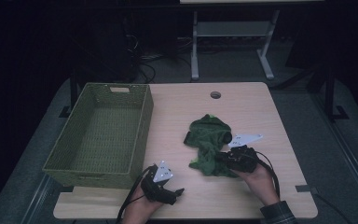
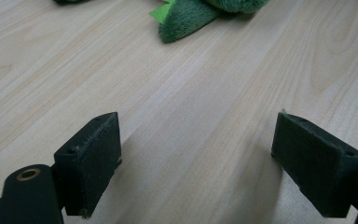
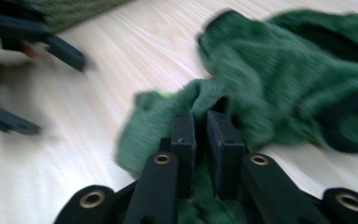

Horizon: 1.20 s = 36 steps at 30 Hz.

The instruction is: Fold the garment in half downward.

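Observation:
A crumpled dark green fleece garment (image 1: 209,133) lies on the middle of the wooden table (image 1: 251,107). My right gripper (image 1: 220,157) rests at the garment's near edge. In the right gripper view its jaws (image 3: 204,114) stand almost together, with a fold of the green garment (image 3: 284,70) pinched between the pads. My left gripper (image 1: 179,191) lies near the front edge, left of the garment and apart from it. In the left gripper view it (image 2: 196,140) stands wide open over bare wood, and an end of the garment (image 2: 186,16) shows at the top.
A green woven basket (image 1: 142,130) with nothing in it stands on the table's left half, just beyond the left gripper. A round cable hole (image 1: 215,95) sits near the far edge. Beyond the table are a desk frame and cables on a dark floor.

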Each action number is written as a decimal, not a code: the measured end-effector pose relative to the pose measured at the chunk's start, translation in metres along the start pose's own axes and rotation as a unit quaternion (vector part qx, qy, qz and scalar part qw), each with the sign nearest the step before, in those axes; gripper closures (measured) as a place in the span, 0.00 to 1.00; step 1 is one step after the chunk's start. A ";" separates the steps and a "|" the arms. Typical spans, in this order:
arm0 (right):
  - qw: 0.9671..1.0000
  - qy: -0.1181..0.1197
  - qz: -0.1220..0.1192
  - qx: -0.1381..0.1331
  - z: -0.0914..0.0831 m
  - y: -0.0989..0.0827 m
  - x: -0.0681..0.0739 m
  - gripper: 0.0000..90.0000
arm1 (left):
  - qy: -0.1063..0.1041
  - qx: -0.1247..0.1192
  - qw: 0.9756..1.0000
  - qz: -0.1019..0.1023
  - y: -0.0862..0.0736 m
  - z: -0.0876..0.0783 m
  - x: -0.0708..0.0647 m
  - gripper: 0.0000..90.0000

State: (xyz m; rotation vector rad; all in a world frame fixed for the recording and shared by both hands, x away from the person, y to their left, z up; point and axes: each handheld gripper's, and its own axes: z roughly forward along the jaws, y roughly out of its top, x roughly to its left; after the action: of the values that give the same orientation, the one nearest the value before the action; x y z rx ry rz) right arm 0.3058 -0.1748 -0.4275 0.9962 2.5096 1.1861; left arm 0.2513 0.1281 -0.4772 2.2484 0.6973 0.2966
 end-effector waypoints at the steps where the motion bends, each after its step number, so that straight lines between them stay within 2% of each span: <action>1: 1.000 -0.007 0.003 0.004 -0.001 -0.001 -0.003 0.89 | 0.000 0.000 1.000 0.000 0.000 0.000 0.000 0.17; 4: 1.000 -0.024 0.013 0.004 -0.008 -0.006 -0.011 0.89 | 0.000 0.000 1.000 0.000 0.000 0.000 0.000 0.16; 7: 0.999 -0.029 0.016 -0.007 -0.017 -0.007 -0.016 0.90 | 0.000 0.000 1.000 0.000 0.000 0.000 0.000 0.17; 10: 0.999 -0.024 0.017 -0.029 -0.025 -0.002 -0.016 0.94 | 0.000 0.000 1.000 -0.002 0.000 0.000 0.000 0.17; 12: 0.999 -0.017 0.012 -0.039 -0.024 0.001 -0.015 0.96 | 0.000 0.001 1.000 -0.002 0.000 0.000 0.000 0.17; 16: 1.000 -0.005 0.012 -0.021 -0.007 0.003 -0.012 0.98 | -0.001 0.002 1.000 -0.001 0.000 0.000 0.000 0.17; 19: 1.000 0.001 0.017 -0.002 0.009 -0.001 -0.016 0.99 | 0.000 0.002 1.000 0.000 0.000 0.000 0.000 0.17; 22: 0.999 0.000 0.022 0.026 0.021 -0.006 -0.019 0.99 | 0.000 0.002 1.000 0.000 0.000 0.000 0.000 0.17; 27: 0.998 0.007 0.018 0.054 0.034 -0.009 -0.017 0.99 | 0.000 0.002 1.000 -0.001 0.000 0.000 0.000 0.17; 31: 0.999 0.002 0.014 0.048 0.028 -0.008 -0.017 0.93 | -0.001 0.002 1.000 -0.001 0.000 0.000 0.000 0.16; 36: 1.000 -0.008 0.023 0.020 0.006 -0.009 -0.019 0.86 | -0.002 0.002 1.000 -0.001 0.000 0.000 0.000 0.16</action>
State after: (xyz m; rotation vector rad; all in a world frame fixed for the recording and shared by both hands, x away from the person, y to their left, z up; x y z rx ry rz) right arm 0.3180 -0.1874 -0.4398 1.0742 2.5200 1.1397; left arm 0.2514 0.1278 -0.4769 2.2524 0.6985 0.2905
